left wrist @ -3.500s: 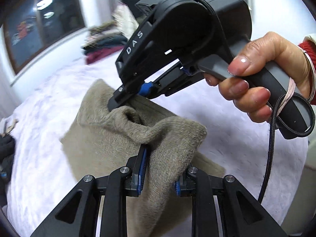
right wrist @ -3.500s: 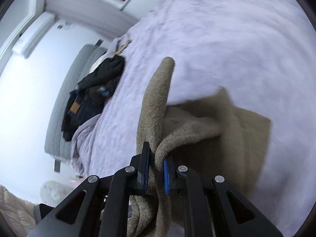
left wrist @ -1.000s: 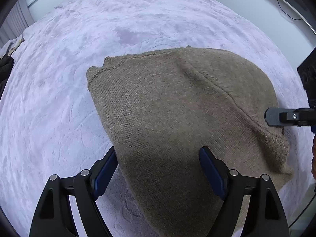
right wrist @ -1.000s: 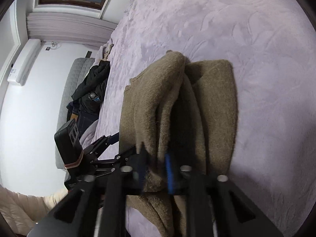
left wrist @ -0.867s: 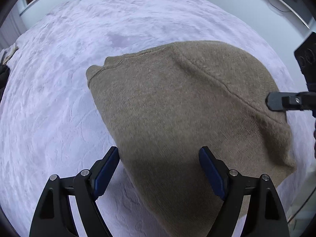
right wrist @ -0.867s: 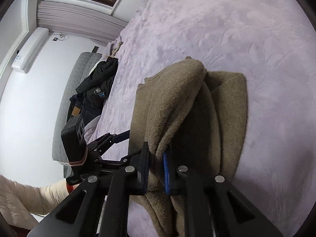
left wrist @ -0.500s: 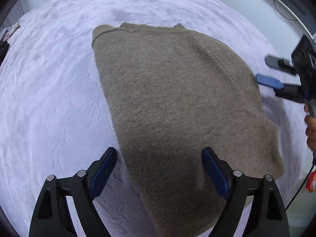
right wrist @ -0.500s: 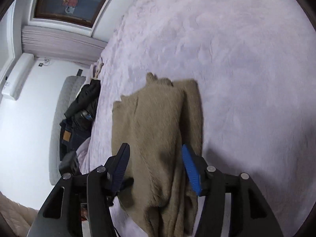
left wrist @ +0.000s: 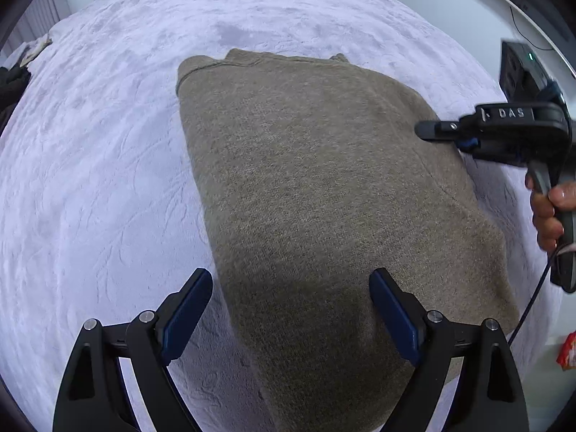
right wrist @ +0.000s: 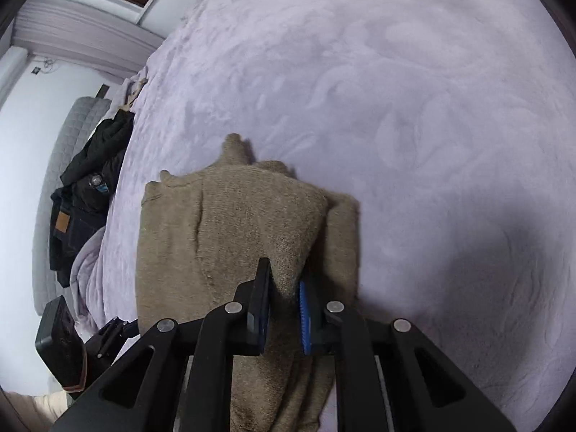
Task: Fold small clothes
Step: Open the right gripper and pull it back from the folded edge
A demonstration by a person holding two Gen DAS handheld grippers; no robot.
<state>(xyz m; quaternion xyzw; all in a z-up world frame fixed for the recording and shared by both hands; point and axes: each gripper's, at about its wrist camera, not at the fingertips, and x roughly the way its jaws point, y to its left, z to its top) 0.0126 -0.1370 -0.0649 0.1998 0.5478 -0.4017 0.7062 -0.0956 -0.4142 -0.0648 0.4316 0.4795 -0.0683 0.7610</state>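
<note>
1. Brown knit sweater point(left wrist: 324, 194): folded, lying on the lilac plush bedspread point(left wrist: 100, 165); near end between the two grippers.
2. Left gripper point(left wrist: 291, 309): jaws spread wide above the sweater's near part; blue pads point(left wrist: 187, 309) clear of the cloth; holding nothing.
3. Right gripper point(right wrist: 284, 309): jaws closing, a raised fold of the sweater's right edge pinched between them.
4. Dark clothes point(right wrist: 86, 194): heaped at the far left bed edge.
</note>
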